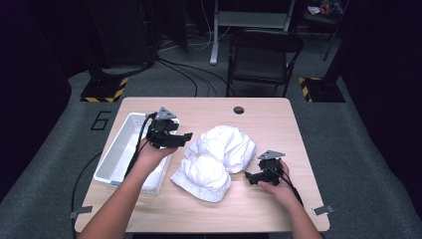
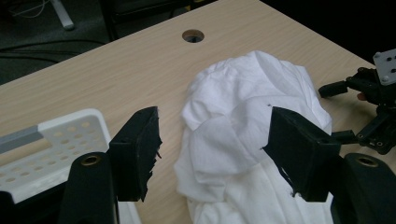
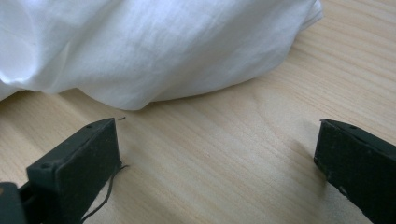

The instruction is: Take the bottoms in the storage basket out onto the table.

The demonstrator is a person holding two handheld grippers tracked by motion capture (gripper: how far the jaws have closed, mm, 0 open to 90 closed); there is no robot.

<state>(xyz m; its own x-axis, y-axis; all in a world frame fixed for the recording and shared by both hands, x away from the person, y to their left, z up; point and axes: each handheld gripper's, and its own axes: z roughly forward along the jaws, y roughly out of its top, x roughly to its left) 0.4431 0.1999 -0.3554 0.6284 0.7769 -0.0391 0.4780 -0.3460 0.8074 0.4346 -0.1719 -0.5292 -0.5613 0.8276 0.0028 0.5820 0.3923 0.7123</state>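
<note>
A crumpled white cloth [image 1: 219, 159] lies in a heap at the middle of the wooden table [image 1: 199, 112]. My left gripper [image 1: 185, 138] hovers above the cloth's left side, over the basket's edge, jaws wide apart with nothing between them. Its own view shows the white cloth [image 2: 243, 140] below and ahead of the open left gripper [image 2: 212, 154]. My right gripper [image 1: 250, 178] rests low at the cloth's right side, open, a short gap from the fabric. In the right gripper view the white cloth [image 3: 154, 46] lies just beyond the spread, empty right gripper [image 3: 217, 158].
A white perforated plastic basket [image 1: 119, 149] stands at the table's left side, under my left forearm. A round cable hole [image 1: 239, 109] sits near the far edge. A black folding chair [image 1: 263, 50] stands on the floor beyond the table.
</note>
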